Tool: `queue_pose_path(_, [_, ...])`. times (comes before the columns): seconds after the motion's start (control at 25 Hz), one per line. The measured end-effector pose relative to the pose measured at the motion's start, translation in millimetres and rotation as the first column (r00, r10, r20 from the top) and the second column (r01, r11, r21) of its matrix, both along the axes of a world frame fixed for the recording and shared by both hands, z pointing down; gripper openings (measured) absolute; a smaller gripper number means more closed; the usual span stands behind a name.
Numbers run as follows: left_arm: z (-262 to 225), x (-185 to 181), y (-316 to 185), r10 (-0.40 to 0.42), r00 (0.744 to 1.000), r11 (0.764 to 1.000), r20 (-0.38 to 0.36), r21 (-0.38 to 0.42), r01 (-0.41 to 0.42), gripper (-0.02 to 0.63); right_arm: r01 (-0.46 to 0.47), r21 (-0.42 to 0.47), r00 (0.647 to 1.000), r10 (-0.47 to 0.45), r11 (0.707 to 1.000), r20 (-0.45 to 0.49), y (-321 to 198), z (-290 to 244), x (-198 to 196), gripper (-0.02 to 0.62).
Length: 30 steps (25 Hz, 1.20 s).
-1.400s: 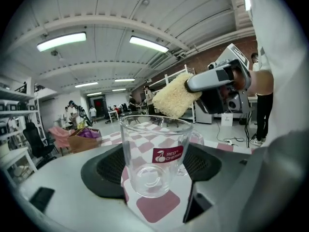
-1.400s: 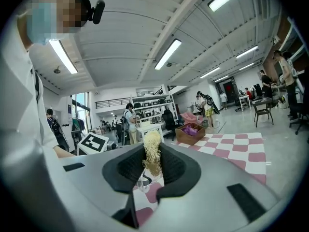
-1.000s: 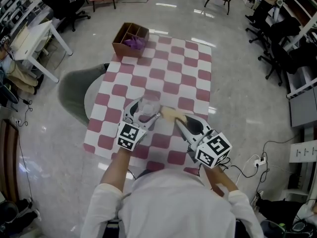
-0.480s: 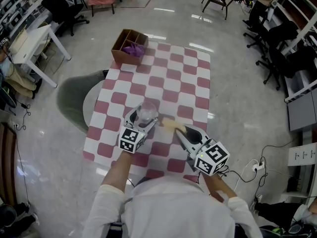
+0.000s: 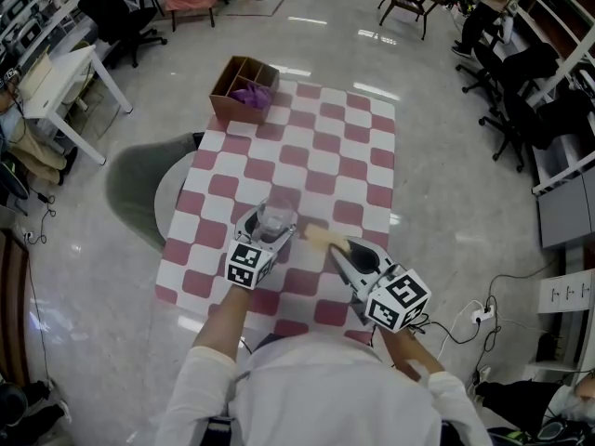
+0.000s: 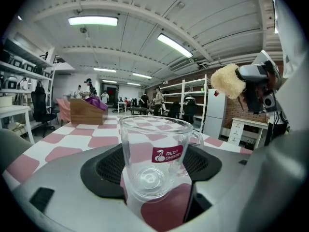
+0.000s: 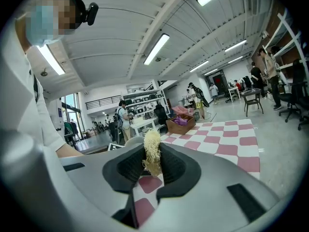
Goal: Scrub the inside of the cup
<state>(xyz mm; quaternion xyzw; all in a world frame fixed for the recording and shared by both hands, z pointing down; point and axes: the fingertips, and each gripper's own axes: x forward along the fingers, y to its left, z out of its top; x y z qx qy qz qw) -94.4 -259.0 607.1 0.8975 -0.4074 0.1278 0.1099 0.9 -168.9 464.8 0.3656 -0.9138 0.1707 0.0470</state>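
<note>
**Head view:** Your left gripper [image 5: 271,227] holds the clear glass cup with a handle [image 5: 277,216] upright, mouth up, at the near end of the red-and-white checked table [image 5: 325,147]. Your right gripper [image 5: 340,248] carries a pale yellow fibrous scrubber [image 5: 320,236] over that same near end, beside the cup and not inside it. A brown divided box [image 5: 244,74] holding purple cloth [image 5: 248,92] sits at the table's far left corner, well apart from both grippers. A grey round seat [image 5: 139,179] stands against the table's left edge.

**Left gripper view:** The jaws are closed on the cup's sides. Its red label faces the camera and its handle points right. The scrubber hangs above rim level, clear of the glass.

**Right gripper view:** The jaws pinch the scrubber's lower part, and its tuft stands up past the pads. Standing people show past the table's far left corner.
</note>
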Motion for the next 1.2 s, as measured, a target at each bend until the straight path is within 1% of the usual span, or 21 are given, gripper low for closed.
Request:
queue_pose_path(0.28, [-0.3,-0.6,-1.2,0.007,1.000,1.000,-0.004,-0.017,-0.007,0.360,-0.008,0.002,1.000,0.008,1.000,-0.003,-0.4,-1.8,3.1,0.086])
queue_pose_path(0.56, [2.8,-0.8,1.9,0.026,0.999,0.999,0.021,-0.021,-0.026,0.360,0.004,-0.001,1.000,-0.004,1.000,-0.001,1.1,-0.5,-0.9,0.087])
queue_pose_path(0.76, [1.8,-0.6,2.7,0.042,0.999,0.999,-0.003,-0.024,-0.042,0.360,0.018,0.002,1.000,-0.018,1.000,0.001,3.1,-3.0,-4.1,0.087])
queue_pose_path(1.04, [2.0,-2.1,4.9,0.042,0.999,0.998,-0.012,-0.039,-0.042,0.367,0.016,0.009,1.000,-0.016,1.000,0.003,4.6,-5.4,-2.3,0.087])
queue_pose_path(1.2, [0.2,-6.3,7.5,0.052,0.999,0.998,-0.004,-0.037,-0.052,0.367,0.013,0.011,1.000,-0.013,1.000,0.005,4.3,-4.3,-2.0,0.087])
